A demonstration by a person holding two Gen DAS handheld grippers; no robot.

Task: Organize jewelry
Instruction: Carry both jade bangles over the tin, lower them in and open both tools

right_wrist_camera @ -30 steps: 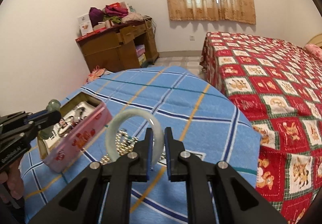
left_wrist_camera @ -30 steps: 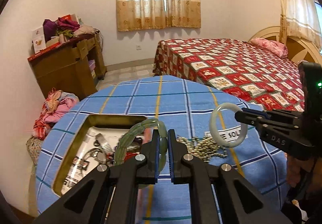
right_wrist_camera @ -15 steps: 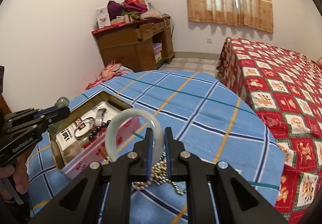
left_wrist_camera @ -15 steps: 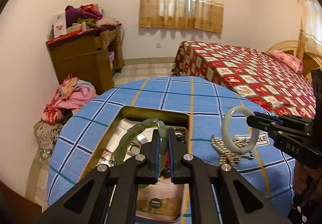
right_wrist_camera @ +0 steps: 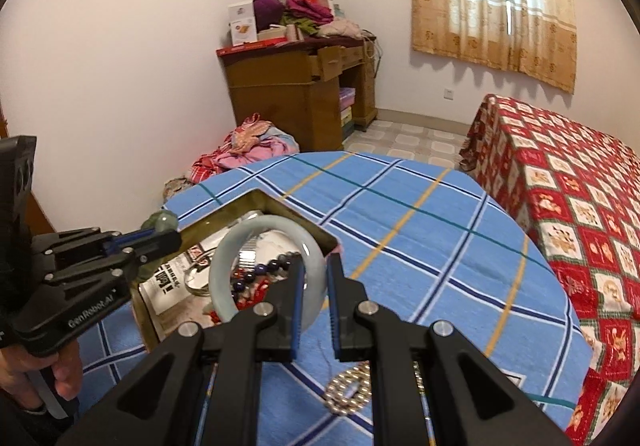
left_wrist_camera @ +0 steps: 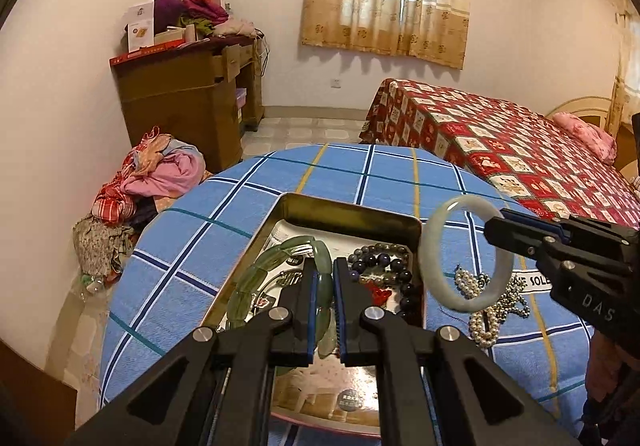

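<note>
The left gripper (left_wrist_camera: 323,286) is clenched on a translucent green segmented stone bracelet (left_wrist_camera: 256,278), whose loop arcs out toward ten o'clock from the pads and hangs above the open gold-lined rectangular tin box (left_wrist_camera: 352,211) with a pink outer wall. In the left wrist view the box fills the centre of the round table covered with a blue plaid cloth (left_wrist_camera: 240,213); inside it lie a string of dark purple and grey beads (left_wrist_camera: 384,262), something red beside them at about five o'clock, a silvery metal piece and printed paper on the bottom. The right gripper (right_wrist_camera: 314,282) is grasping a pale whitish-green smooth jade bangle (right_wrist_camera: 224,266), pinched at the ring's right side so that the hoop stands upright and opens toward the camera. Seen from the left wrist, that bangle (left_wrist_camera: 434,246) is held at three o'clock of the box, just past its right wall, above a heap of white and grey pearl strands (left_wrist_camera: 480,322) lying on the cloth. In the right wrist view the bangle lines up over the box's near corner and the pearls lie at six o'clock, partly hidden by the gripper. A person's hand (right_wrist_camera: 48,374) grips the left tool's handle at eight o'clock. Behind the table, a wooden desk (right_wrist_camera: 288,93) piled with clothes sits at twelve o'clock and a bed with a red patterned cover (right_wrist_camera: 560,173) at three o'clock.
</note>
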